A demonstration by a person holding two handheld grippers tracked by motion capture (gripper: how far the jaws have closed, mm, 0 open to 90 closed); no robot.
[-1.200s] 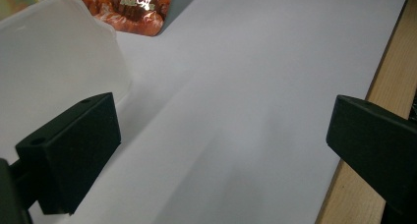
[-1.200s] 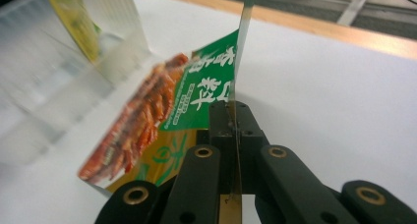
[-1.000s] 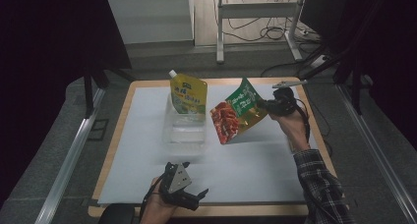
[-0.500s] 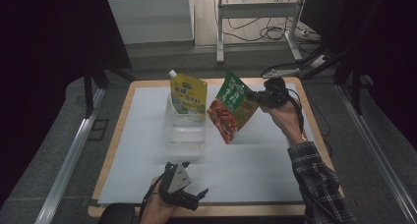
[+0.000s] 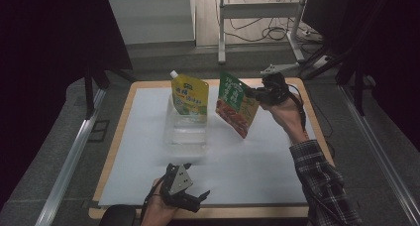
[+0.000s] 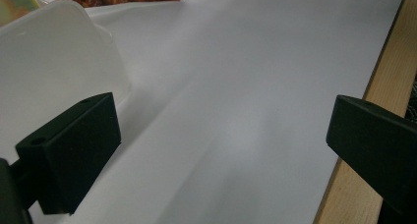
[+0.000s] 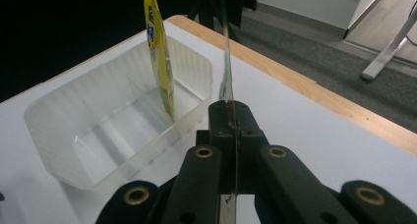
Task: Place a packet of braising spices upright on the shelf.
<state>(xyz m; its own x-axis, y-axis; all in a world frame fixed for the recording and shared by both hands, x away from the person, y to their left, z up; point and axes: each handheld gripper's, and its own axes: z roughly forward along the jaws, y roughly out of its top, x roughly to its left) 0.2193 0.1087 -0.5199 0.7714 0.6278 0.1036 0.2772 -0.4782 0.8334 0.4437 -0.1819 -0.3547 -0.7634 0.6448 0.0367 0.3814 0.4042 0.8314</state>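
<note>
White sheet (image 5: 148,137) covers the wooden table (image 5: 121,117), and low at the near edge the left gripper (image 5: 190,198) sits with jaws spread wide on nothing. Mid-table, a clear tub (image 5: 185,132) holds a yellow pouch (image 5: 189,94) upright. Just right of it, the right gripper (image 5: 251,93) pinches a green-and-red pouch (image 5: 236,104) by its edge, off the table and tilted.

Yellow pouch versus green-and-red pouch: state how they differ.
The yellow pouch stands in the clear plastic tub; the green-and-red pouch hangs tilted in the air beside it. The yellow pouch is free of any grip; the green-and-red pouch is clamped in the right gripper. Both are flat printed pouches.
</note>
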